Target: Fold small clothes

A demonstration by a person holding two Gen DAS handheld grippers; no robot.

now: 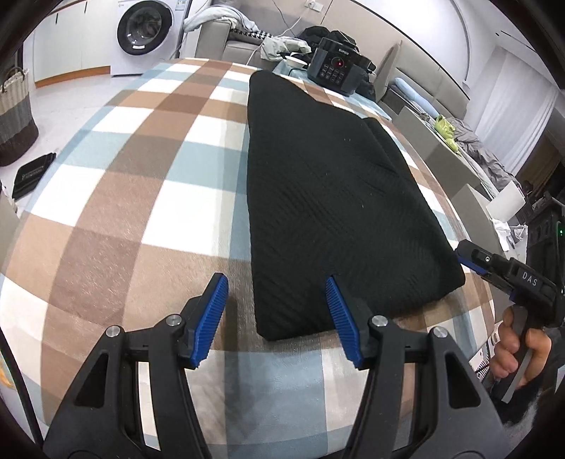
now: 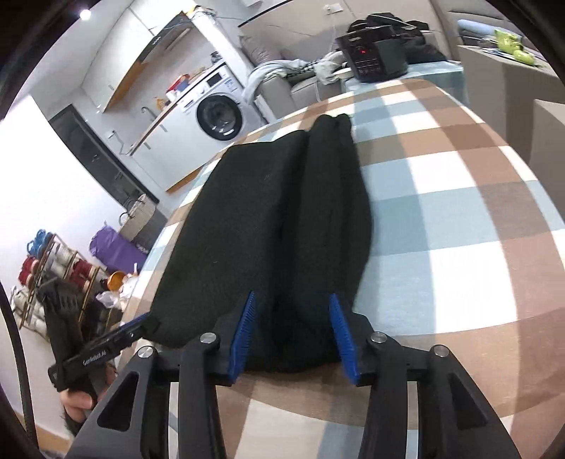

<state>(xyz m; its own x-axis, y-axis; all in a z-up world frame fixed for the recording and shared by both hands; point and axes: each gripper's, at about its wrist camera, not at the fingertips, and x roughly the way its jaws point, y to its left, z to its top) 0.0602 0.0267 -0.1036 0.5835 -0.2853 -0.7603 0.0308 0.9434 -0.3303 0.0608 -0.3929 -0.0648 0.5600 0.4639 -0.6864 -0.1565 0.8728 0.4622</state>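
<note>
A black knitted garment point(image 1: 328, 197) lies folded lengthwise on the checked cloth, running away from me; it also shows in the right wrist view point(image 2: 279, 219). My left gripper point(image 1: 277, 314) is open, its blue pads straddling the garment's near left corner just above the cloth. My right gripper point(image 2: 291, 328) is open, its blue pads on either side of the garment's near right end, with fabric between them. The right gripper shows in the left wrist view point(image 1: 466, 257) at the garment's right corner. The left gripper shows in the right wrist view point(image 2: 141, 323) at the left corner.
A brown, blue and white checked cloth point(image 1: 141, 183) covers the table. A black cooker point(image 1: 335, 67) stands at the far end. A washing machine point(image 1: 144, 31), a sofa with clothes point(image 1: 226, 31), a woven basket point(image 1: 14, 106) and chairs point(image 1: 469, 197) stand around.
</note>
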